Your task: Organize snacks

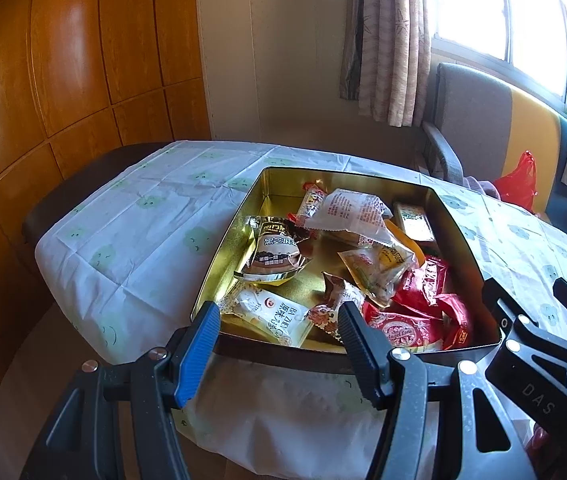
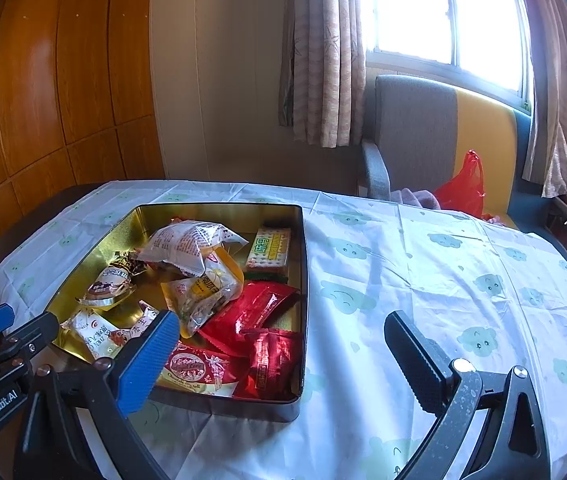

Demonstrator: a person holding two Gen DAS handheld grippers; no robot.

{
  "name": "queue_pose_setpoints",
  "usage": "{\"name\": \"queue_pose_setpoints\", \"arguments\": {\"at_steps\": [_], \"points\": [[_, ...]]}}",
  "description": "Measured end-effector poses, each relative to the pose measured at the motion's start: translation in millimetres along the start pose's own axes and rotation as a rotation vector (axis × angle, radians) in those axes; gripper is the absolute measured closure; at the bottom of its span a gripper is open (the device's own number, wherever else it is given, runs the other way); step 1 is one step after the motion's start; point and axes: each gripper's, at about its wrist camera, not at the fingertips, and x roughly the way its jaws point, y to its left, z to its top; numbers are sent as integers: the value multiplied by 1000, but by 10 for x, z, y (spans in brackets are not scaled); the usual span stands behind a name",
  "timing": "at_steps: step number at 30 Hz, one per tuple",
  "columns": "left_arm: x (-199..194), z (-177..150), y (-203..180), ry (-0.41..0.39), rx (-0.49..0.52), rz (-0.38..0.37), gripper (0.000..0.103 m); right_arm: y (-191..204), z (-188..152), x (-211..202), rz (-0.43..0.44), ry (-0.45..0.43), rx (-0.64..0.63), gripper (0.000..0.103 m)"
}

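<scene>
A gold-lined tin box [image 1: 227, 236] [image 2: 303, 272] sits on the table and holds several wrapped snacks: a white packet [image 1: 347, 210] [image 2: 187, 244], red packets [image 1: 427, 284] [image 2: 255, 312], a yellow packet [image 2: 211, 288], a green-lettered biscuit pack [image 1: 413, 218] [image 2: 269, 248] and a brown-and-gold packet [image 1: 275, 252] [image 2: 109, 280]. My left gripper [image 1: 279, 320] is open and empty at the box's near edge. My right gripper [image 2: 283, 336] is open and empty over the box's near right corner; it also shows in the left wrist view [image 1: 535, 292].
The table carries a white cloth with green cloud faces [image 2: 443, 280]. A grey and yellow chair [image 2: 423, 136] with a red plastic bag [image 2: 463, 188] stands behind the table under the window. Wooden wardrobe panels [image 1: 63, 80] are at the left.
</scene>
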Motion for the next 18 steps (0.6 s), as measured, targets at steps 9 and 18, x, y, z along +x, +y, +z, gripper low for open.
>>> {"name": "queue_pose_setpoints", "arguments": {"at_steps": [9,18], "points": [[9,-1,-8,2,-1,-3,41,-5,-7,23,6,9,0,0],[22,-7,-17,8,3,-9,41,-2,-14,21,5,9,2,0]]}}
